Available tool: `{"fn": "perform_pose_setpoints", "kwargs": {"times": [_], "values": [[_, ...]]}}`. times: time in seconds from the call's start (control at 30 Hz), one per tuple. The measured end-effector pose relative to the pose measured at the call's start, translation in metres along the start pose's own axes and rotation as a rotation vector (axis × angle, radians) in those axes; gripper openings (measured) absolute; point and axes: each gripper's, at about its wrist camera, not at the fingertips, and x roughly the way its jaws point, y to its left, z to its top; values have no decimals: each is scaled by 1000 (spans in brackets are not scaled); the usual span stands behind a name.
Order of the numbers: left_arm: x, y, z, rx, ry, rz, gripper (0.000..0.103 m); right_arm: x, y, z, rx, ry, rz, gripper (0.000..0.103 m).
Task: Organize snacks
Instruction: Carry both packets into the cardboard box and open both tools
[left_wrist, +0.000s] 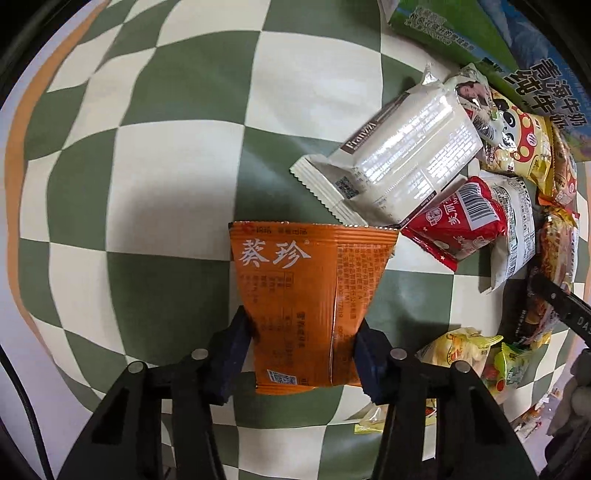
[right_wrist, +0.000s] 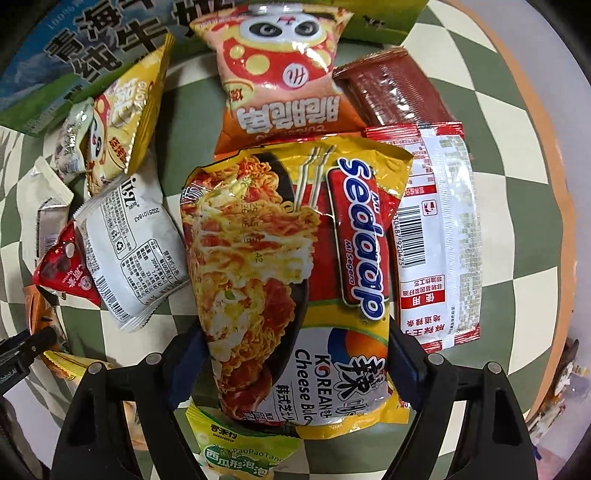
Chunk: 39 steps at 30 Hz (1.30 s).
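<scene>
The orange packet (left_wrist: 310, 302) bore large white characters "葵珍". The long cream wrapper (left_wrist: 399, 162) carried the word "Franzzi" on its brown edge. The blue and green carton (left_wrist: 546, 92) read "青海牛奶". The yellow noodle pack (right_wrist: 295, 280) showed "Sedaap", "Mi Segera", "KOREAN" and "Cheese Bul", with "韩式芝士" beside. The red and white sachet (right_wrist: 439, 236) had a barcode numbered "304871920475". The green bag (right_wrist: 236, 454) read "PaoPaoTang" and "西瓜形泡泡". The panda bag (right_wrist: 280, 74) read "脆脆鲨".
</scene>
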Motion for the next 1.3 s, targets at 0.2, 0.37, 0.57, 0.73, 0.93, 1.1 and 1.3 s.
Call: {"fn": "perform_pose_setpoints", "kwargs": {"times": [0.2, 0.37, 0.57, 0.73, 0.93, 1.1, 1.3], "values": [[-41, 11, -22, -6, -38, 1, 48, -37, -5, -32, 45, -43, 30, 84], [-92, 11, -41, -6, -98, -40, 48, -78, -14, -50, 64, -91, 94, 83], [-175, -5, -38, 16, -185, -128, 48, -149, -20, -55, 37, -171, 202, 83], [-212, -65, 20, 41, -246, -197, 48, -209, -24, -30, -19, -239, 303, 83], [-239, -141, 126, 66, -284, -217, 48, -261, -25, 55, -68, -272, 378, 83], [-213, -177, 221, 61, -233, -207, 48, -244, -27, 141, -74, -242, 359, 83], [-157, -188, 298, 33, -115, -179, 48, -189, -35, 216, -68, -135, 314, 83]]}}
